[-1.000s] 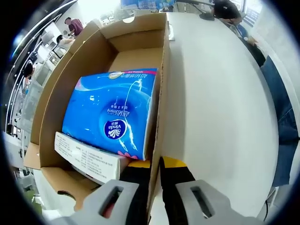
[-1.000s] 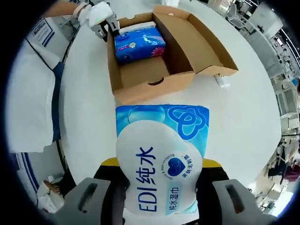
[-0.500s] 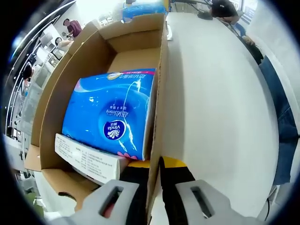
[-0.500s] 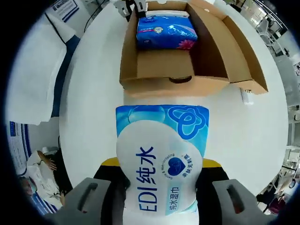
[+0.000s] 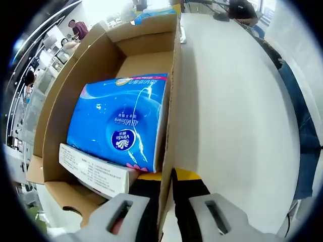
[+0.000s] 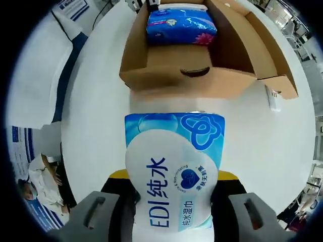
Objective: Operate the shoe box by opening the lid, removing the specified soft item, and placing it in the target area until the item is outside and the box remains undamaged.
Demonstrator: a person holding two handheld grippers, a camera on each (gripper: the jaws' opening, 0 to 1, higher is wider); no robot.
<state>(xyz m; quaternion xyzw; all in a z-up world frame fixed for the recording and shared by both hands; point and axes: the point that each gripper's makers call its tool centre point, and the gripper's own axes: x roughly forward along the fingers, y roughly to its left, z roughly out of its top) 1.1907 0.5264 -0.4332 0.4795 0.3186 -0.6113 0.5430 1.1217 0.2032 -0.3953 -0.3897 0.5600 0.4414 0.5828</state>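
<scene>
An open cardboard shoe box (image 5: 91, 55) (image 6: 171, 80) stands on the white table, its lid folded out to the side. A blue Vinda tissue pack (image 5: 121, 121) (image 6: 181, 25) lies inside it, with a white printed carton (image 5: 93, 169) at its near end. My left gripper (image 5: 166, 194) is shut on the box's right side wall (image 5: 174, 101), one jaw inside and one outside. My right gripper (image 6: 174, 201) is shut on a blue-and-white wet wipes pack (image 6: 174, 171), held above the table in front of the box.
The white table (image 5: 237, 116) (image 6: 101, 131) stretches wide beside the box. A small white object (image 6: 272, 98) lies by the lid. A person's blue trouser leg (image 5: 303, 116) runs along the table edge, and other people sit beyond (image 6: 45, 176).
The right gripper view has closed in on the box and rolled slightly, the wipes pack still held. The left gripper has stayed put on the box wall.
</scene>
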